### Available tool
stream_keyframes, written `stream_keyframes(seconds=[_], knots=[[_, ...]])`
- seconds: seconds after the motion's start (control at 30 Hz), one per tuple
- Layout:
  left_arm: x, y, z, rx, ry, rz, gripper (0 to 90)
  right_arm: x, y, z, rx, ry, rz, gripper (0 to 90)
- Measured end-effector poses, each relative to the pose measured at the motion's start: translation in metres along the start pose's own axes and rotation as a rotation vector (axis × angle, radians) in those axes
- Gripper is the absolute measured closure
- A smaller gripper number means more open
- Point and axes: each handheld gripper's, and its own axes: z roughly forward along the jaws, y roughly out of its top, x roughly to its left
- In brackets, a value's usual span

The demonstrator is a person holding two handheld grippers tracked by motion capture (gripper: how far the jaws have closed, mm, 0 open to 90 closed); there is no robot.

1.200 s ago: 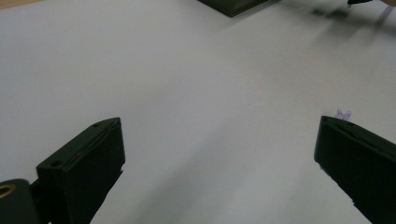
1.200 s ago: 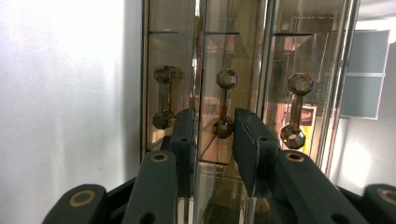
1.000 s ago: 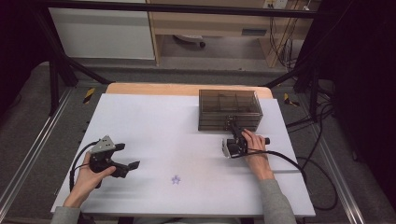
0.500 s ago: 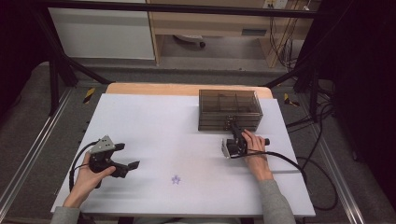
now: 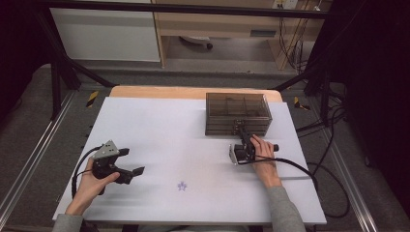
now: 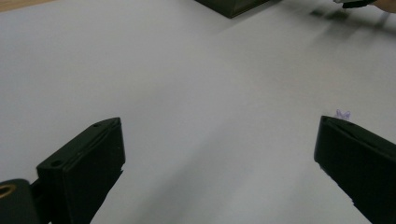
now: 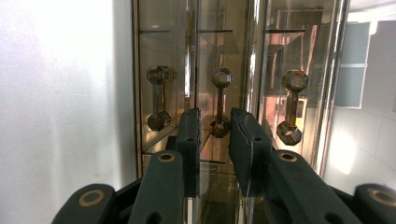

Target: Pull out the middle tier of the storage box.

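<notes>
High view: right gripper (image 5: 240, 129) is at the front face of the smoked-plastic drawer box (image 5: 237, 105), which sits at the back right of the white tabletop (image 5: 183, 140). Right hand (image 5: 261, 153) holds it rolled on its side, jaws pointing at the box.

Right gripper view: three dumbbell-shaped drawer handles in a row. Jaws bracket the middle handle (image 7: 219, 102), one on each side of its near knob, with only a narrow gap between them. Can't confirm pad contact on the knob from this angle; thin slivers of gap seem visible on both sides. So: nearly closed around the handle, a firm grip not confirmed. Left handle (image 7: 159, 98) and right handle (image 7: 292, 106) are free. Drawers look pushed in, fronts flush.

Left gripper (image 5: 129, 162) sits on the near left of the tabletop, well apart from the box, held in the left hand (image 5: 92, 181). Grey three-cornered plate on top, cable looping off to the left edge.

Left gripper view: jaws wide apart, nothing between them, just bare tabletop below. Small purple star mark (image 6: 343, 113) peeks out just above the right-side jaw; in the high view the same mark lies near the front centre of the tabletop, between the two hands. Corner of the box shows at the top edge.
</notes>
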Motion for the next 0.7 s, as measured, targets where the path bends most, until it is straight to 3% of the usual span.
stream_keyframes(seconds=[0.7], knots=[[0.0001, 0.0000, 0.0003, -0.001, -0.002, -0.001, 1.7, 0.0030, 0.0004, 0.0006, -0.001, -0.040, 0.001, 80.9]])
